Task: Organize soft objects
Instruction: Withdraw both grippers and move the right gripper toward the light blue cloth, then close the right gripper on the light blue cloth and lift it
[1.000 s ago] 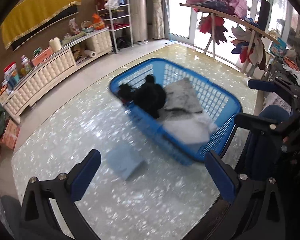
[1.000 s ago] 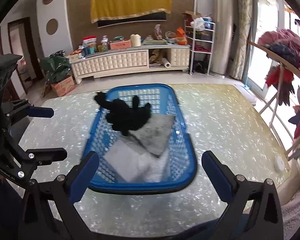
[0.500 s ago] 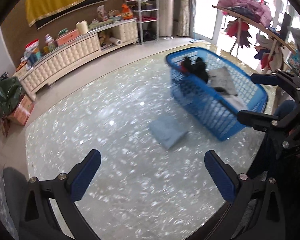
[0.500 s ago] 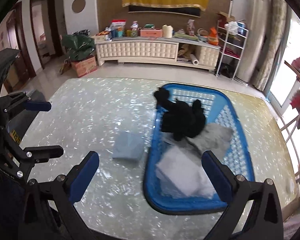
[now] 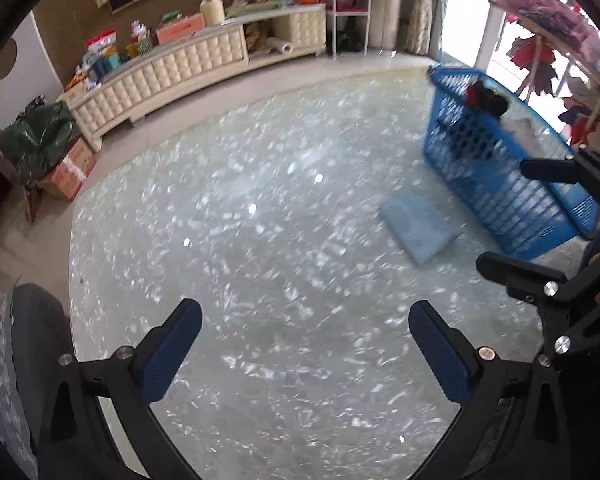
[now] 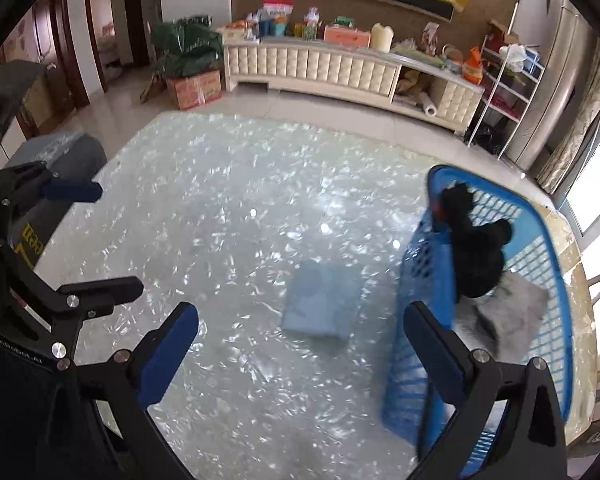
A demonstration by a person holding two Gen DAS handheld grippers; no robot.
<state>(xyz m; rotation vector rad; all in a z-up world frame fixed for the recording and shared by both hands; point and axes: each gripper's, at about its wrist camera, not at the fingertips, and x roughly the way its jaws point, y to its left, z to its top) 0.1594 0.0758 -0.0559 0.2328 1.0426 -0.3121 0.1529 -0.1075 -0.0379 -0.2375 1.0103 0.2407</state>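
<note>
A blue laundry basket point(image 5: 512, 184) point(image 6: 540, 240) stands on the pearly table at the right. It holds a black plush toy point(image 6: 476, 248) point(image 5: 486, 96), a grey cloth point(image 6: 512, 312) and a white cloth. A folded light-blue cloth point(image 5: 418, 226) point(image 6: 320, 304) lies on the table just left of the basket. My left gripper point(image 5: 305, 344) is open and empty above the bare table, well short of the cloth. My right gripper point(image 6: 302, 344) is open and empty, just before the blue cloth. Each gripper shows in the other's view, the right point(image 5: 540, 224) and the left point(image 6: 96, 236).
The shiny table point(image 5: 260, 240) ends at a rounded edge at the left. A grey padded stool point(image 5: 32, 328) stands beside it. A cream sideboard point(image 6: 340, 68) with clutter lines the far wall. A clothes rack point(image 5: 552, 40) stands at the far right.
Both views have swung left: the basket has slid from the middle to the right side of each frame. The blue cloth now lies in front of my right gripper. Both grippers stay open.
</note>
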